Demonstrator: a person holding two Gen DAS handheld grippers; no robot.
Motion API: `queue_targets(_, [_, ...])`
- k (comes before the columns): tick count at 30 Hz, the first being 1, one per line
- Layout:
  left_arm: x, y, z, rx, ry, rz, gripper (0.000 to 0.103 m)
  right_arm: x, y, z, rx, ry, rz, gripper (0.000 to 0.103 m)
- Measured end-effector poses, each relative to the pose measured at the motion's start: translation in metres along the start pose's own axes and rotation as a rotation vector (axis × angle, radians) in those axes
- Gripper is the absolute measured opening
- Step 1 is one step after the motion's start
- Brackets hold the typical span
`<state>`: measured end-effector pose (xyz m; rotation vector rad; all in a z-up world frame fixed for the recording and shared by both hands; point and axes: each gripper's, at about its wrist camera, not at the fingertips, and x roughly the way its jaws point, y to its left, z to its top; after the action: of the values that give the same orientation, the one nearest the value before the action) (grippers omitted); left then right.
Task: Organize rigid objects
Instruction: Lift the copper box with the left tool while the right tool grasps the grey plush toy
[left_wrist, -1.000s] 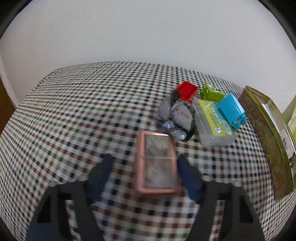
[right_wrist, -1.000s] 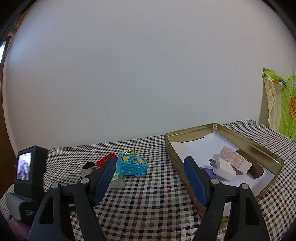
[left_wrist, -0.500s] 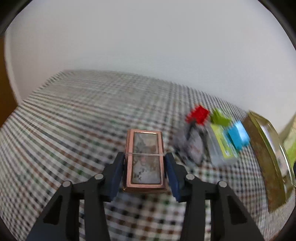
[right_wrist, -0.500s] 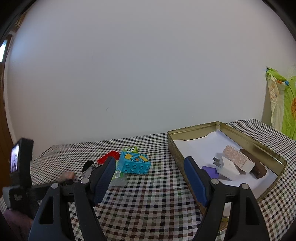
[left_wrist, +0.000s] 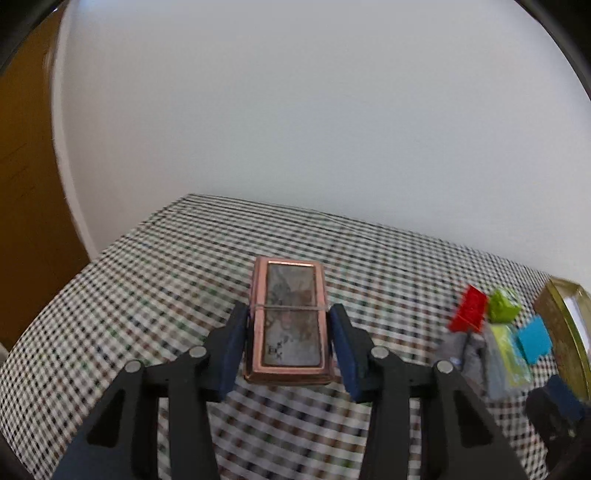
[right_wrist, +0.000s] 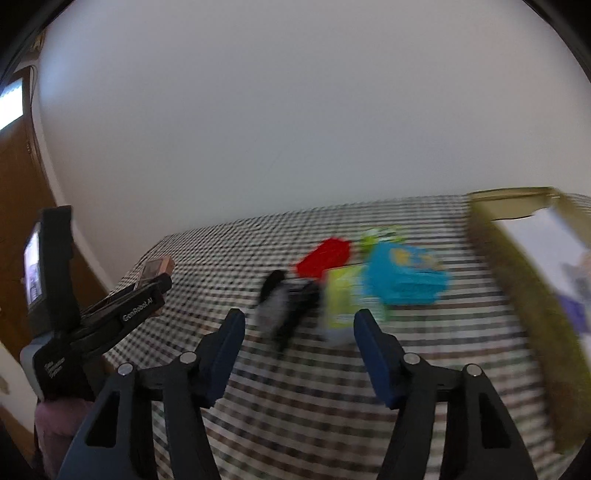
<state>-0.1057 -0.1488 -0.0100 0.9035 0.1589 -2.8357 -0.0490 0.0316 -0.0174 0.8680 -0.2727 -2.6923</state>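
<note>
Copper-framed flat rectangular case (left_wrist: 288, 325) sits clamped in my left gripper (left_wrist: 288, 345), lifted above the checked tablecloth (left_wrist: 166, 288); my right gripper (right_wrist: 299, 347), jaws just narrowing and empty, points at the blurred toy bricks (right_wrist: 402, 277)

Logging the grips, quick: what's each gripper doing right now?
Left gripper: shut on the copper case.
Right gripper: open, holding nothing; its jaws have just been closing.

I note a checked tablecloth (left_wrist: 184, 280) on the table, a plain white wall (left_wrist: 295, 129) behind, a brown wooden door (left_wrist: 26, 184) at left.
</note>
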Motion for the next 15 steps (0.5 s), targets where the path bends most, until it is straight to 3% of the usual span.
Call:
queue_targets(2, [0.002,0.008,0.001,-0.03,0.006,0.025,0.044,0.019,0.009,0.003,0.009,0.04,0.014,0.064])
queue_targets(5, [0.006,0.011,-0.001,-0.048,0.036,0.004,0.044,0.047,0.016,0.006,0.042,0.109,0.029,0.064])
queue_targets(10, [0.002,0.014,0.001,-0.031,0.001,0.009,0.044,0.077,0.019,0.013,0.062,0.17,-0.058,0.064])
queue_targets(15, [0.002,0.022,-0.001,-0.046,0.021,0.012,0.044,0.1,0.016,0.021,0.093,0.208,-0.119,0.063])
